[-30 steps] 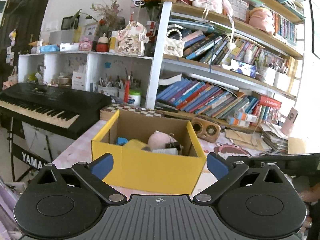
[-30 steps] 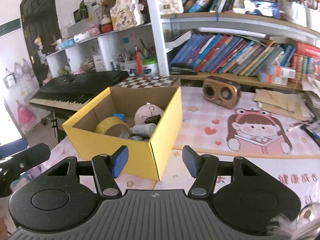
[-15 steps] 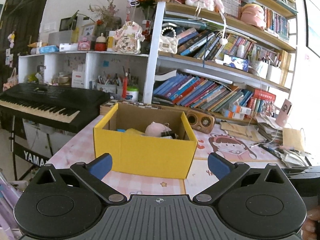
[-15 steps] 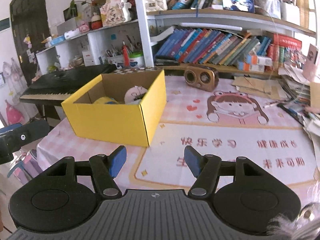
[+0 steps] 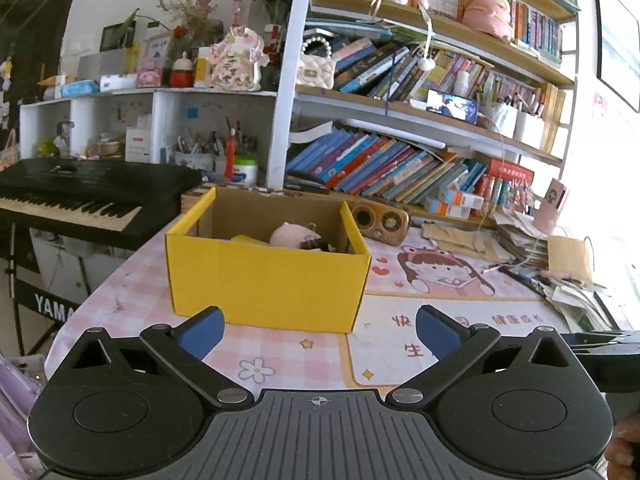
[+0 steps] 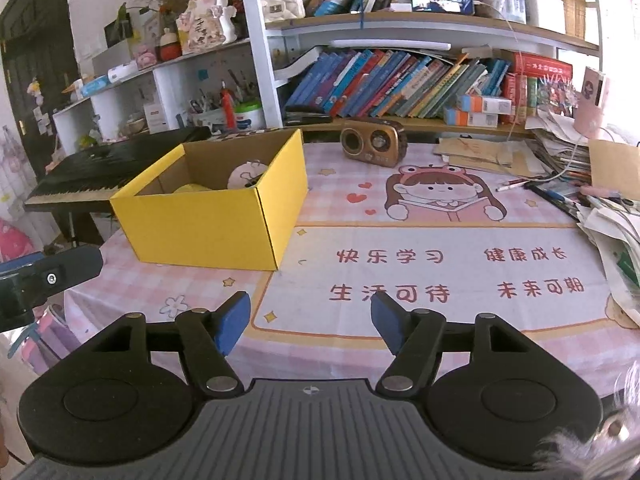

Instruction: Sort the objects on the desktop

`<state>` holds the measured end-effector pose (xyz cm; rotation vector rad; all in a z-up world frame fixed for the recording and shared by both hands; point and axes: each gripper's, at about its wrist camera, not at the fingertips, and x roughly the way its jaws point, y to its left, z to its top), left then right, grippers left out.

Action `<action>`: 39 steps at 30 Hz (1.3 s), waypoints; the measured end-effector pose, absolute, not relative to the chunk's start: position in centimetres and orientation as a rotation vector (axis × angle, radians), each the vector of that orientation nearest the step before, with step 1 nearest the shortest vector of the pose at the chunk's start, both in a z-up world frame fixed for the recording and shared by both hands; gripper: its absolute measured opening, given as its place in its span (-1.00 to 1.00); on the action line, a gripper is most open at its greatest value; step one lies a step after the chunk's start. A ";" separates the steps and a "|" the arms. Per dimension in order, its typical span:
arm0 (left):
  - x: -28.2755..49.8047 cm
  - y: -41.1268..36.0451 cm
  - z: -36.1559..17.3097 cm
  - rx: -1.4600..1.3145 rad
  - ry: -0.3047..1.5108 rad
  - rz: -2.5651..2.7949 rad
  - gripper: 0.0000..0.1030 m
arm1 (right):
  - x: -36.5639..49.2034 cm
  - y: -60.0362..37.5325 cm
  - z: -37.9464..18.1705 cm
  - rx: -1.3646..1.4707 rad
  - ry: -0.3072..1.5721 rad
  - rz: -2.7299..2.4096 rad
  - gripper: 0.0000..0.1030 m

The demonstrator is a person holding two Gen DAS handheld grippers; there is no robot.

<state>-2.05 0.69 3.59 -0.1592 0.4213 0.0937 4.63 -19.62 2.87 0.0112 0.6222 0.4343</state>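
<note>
A yellow cardboard box stands on the left part of the table. Inside it lie a pink round plush toy, a yellow tape roll and a black binder clip. My left gripper hangs open in front of the box, short of its near wall, with nothing between its fingers. My right gripper is over the printed mat, right of the box; its jaws are opening and nothing is between them.
A pink cartoon mat covers the table. A brown retro speaker stands behind the box. Paper stacks and pens crowd the right edge. A black keyboard stands left of the table. Bookshelves line the back.
Both grippers have pulled back from the box, which now looks smaller and farther. The right gripper's jaws have spread wider. More of the mat shows.
</note>
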 end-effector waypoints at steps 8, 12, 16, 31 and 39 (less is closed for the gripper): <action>-2.0 0.3 3.4 -0.134 0.449 0.091 1.00 | 4.6 -19.3 2.6 0.003 0.648 0.432 0.45; -1.8 0.4 3.1 -0.150 0.467 0.095 1.00 | 4.5 -19.1 2.5 -0.014 0.653 0.433 0.54; -1.6 0.4 3.0 -0.160 0.476 0.092 1.00 | 4.6 -19.2 2.5 -0.021 0.658 0.431 0.57; -0.4 0.0 2.4 -0.151 0.530 0.078 1.00 | 4.7 -19.6 2.2 -0.031 0.675 0.414 0.62; 0.1 0.0 1.9 -0.169 0.569 0.063 1.00 | 5.0 -19.5 1.9 -0.044 0.700 0.418 0.64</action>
